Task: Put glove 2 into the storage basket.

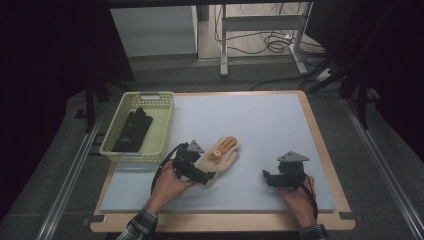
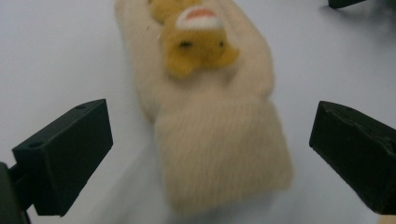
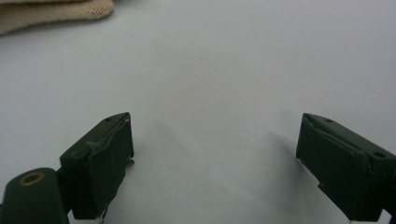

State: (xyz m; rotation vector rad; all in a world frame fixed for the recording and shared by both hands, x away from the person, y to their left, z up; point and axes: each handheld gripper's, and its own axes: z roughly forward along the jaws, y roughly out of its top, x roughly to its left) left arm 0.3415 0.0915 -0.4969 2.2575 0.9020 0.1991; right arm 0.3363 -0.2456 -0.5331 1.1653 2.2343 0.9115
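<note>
Jaws spread wide on the left gripper (image 1: 206, 176), and it hangs right over the cuff end of the cream knitted glove (image 1: 221, 157), one jaw to each side of the ribbed cuff with nothing pinched between them. From the left gripper view the glove (image 2: 219, 140) runs away from the camera, cuff nearest, with a yellow animal patch (image 2: 196, 46) stitched on farther up (slightly blurred, so the finer detail of that patch can't be read). Whether the jaw tips touch the wool, I can't tell; in that close view there is clear pale surface between each black jaw and the cuff.

Over on the right, the right gripper (image 1: 266, 176) sits low above the pale blue mat (image 1: 260, 125), well apart from the glove, its jaws also wide and bare. Its own view shows plain mat between the jaws and just a corner of the glove (image 3: 51, 14) at the far left edge.

The glove lies near the middle of the mat, slightly left, fingers pointing far and to the right. At the far left stands a pale green plastic basket (image 1: 162, 131), perforated walls, with a black glove (image 1: 132, 131) lying inside it. The basket is near the cream glove but not touching it. Both hands come in from the near edge, plaid sleeve (image 1: 139, 227) on the left.
</note>
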